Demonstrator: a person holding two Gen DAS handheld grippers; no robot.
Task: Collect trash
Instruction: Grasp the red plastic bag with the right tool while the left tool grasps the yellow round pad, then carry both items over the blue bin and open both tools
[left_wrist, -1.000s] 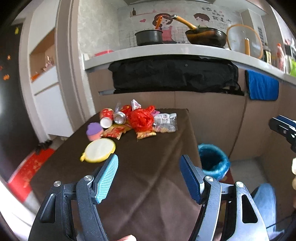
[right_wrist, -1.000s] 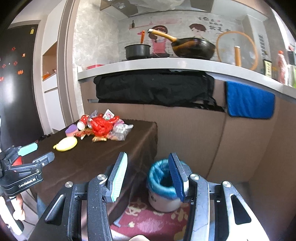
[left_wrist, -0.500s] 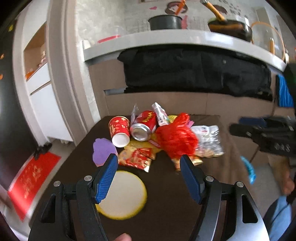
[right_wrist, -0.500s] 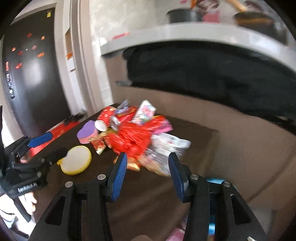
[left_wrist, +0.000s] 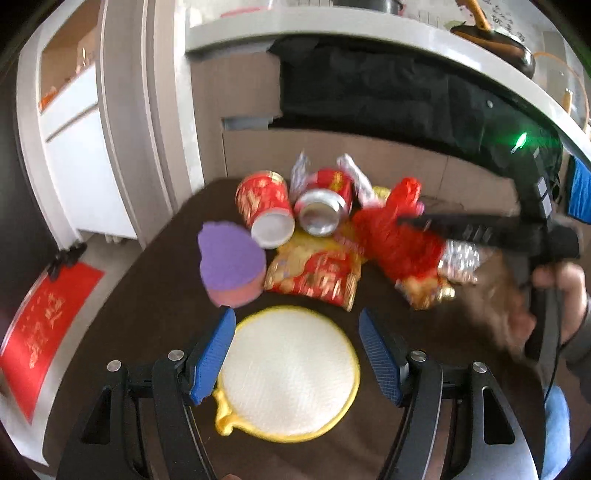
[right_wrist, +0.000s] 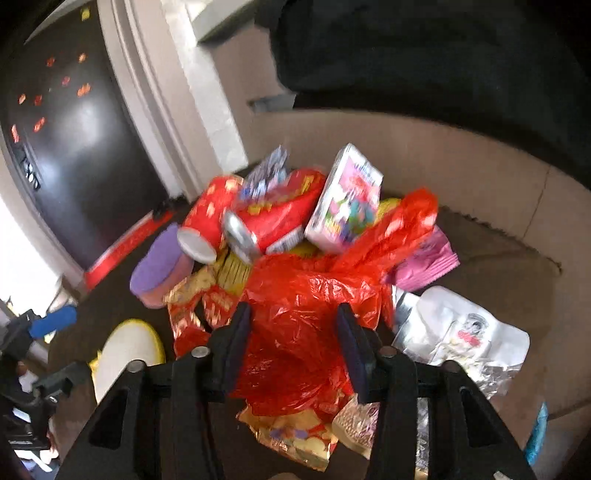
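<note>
Dark brown desk (left_wrist: 155, 295) carries a heap of trash toward its far edge. Biggest piece, a crumpled red plastic bag (right_wrist: 295, 314), sits mid-heap w/ the right gripper (right_wrist: 293, 347) straddling it: jaws closing, bag bulging up between the pads, but can't tell if they press on it yet. Left gripper (left_wrist: 297, 354) hangs wide apart over a round yellow-rimmed pad (left_wrist: 290, 373) near the desk's front, nothing clamped. Just beyond the pad: a purple sponge (left_wrist: 232, 264) on the left, a red-gold snack wrapper (left_wrist: 314, 277) beside it. Behind those, a red paper cup (left_wrist: 266, 208) and a red can (left_wrist: 325, 205) lie on their sides, touching. A small drink carton (right_wrist: 347, 199) leans on the can; a silver foil pouch (right_wrist: 458, 336) lies right of the bag.
</note>
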